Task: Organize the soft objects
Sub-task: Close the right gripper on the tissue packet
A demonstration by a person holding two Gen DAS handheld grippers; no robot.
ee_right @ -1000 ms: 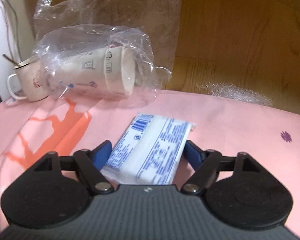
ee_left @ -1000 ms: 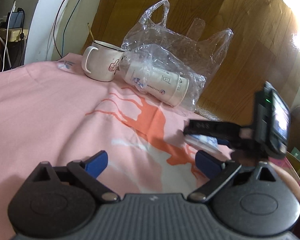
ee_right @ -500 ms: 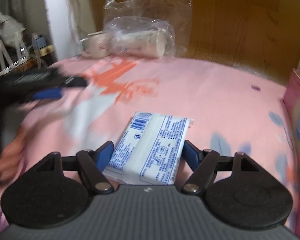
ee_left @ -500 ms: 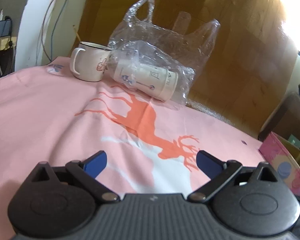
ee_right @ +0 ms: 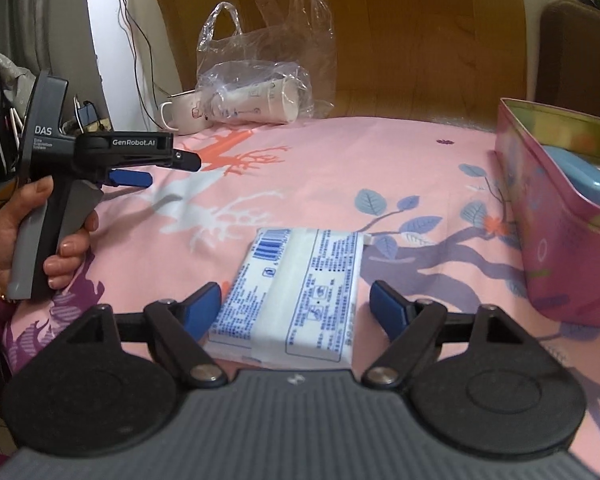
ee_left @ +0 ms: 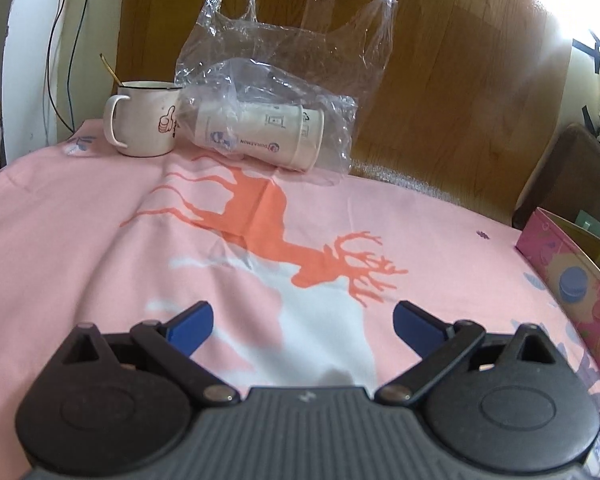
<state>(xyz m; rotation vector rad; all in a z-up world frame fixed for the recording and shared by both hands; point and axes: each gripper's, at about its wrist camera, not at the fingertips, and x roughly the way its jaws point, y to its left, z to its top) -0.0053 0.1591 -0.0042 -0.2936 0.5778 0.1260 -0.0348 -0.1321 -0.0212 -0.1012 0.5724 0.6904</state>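
A white tissue pack (ee_right: 296, 296) with blue print sits between the blue fingers of my right gripper (ee_right: 296, 308). The left finger touches it; a small gap shows beside the right finger, so the grip is unclear. It hovers low over the pink cloth, left of a pink tin box (ee_right: 556, 216) that has a blue object inside. My left gripper (ee_left: 303, 320) is open and empty over the deer print; it also shows in the right wrist view (ee_right: 140, 168), held in a hand at the left.
A clear plastic bag with paper cups (ee_left: 260, 140) lies at the far edge next to a white mug (ee_left: 144, 124). The tin box shows at the right in the left wrist view (ee_left: 572, 272). A wooden headboard stands behind.
My right gripper has pulled back from the bag and swung right with the tissue pack, bringing the tin box into view. My left gripper has shifted slightly and stays open.
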